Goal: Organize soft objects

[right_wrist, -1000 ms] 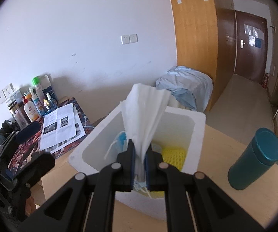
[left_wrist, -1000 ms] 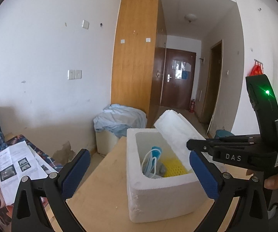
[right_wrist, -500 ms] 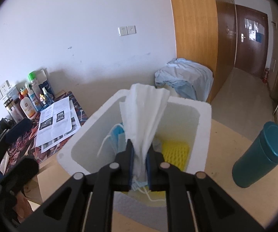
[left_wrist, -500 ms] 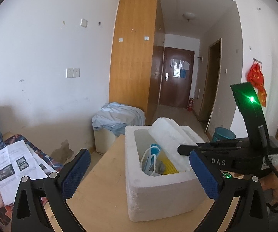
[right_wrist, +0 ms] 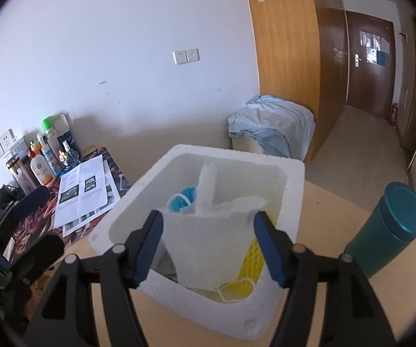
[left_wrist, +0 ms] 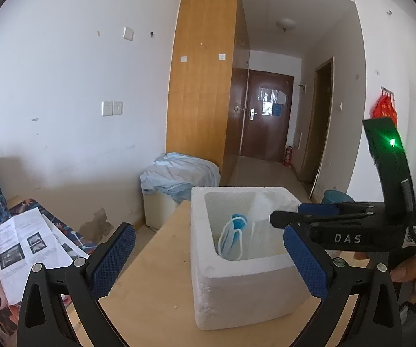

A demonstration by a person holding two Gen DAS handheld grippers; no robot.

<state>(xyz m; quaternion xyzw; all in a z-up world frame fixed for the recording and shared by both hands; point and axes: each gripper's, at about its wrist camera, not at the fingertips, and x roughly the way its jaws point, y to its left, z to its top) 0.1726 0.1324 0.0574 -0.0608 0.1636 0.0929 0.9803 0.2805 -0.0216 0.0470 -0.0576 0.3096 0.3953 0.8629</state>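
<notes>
A white foam box (right_wrist: 294, 173) stands on the wooden table (left_wrist: 155, 277). Inside it lie a blue face mask (right_wrist: 185, 201) and a yellow sponge (right_wrist: 254, 257). A white tissue (right_wrist: 208, 248) sags into the box between the blue pads of my right gripper (right_wrist: 209, 218). That gripper's jaws are opening and the pads stand clear of the tissue. In the left wrist view the right gripper (left_wrist: 289, 215) reaches over the box's right rim. My left gripper (left_wrist: 208, 230) is open and holds nothing, just in front of the box.
A teal tumbler (right_wrist: 390, 225) stands on the table right of the box. Printed sheets (right_wrist: 83, 188) and several bottles (right_wrist: 44, 167) sit on a patterned surface to the left. A bin draped in pale blue cloth (right_wrist: 274, 127) stands behind the table.
The right gripper went from shut on the upright white tissue to open. The tissue sank into the box. The left gripper stayed where it was.
</notes>
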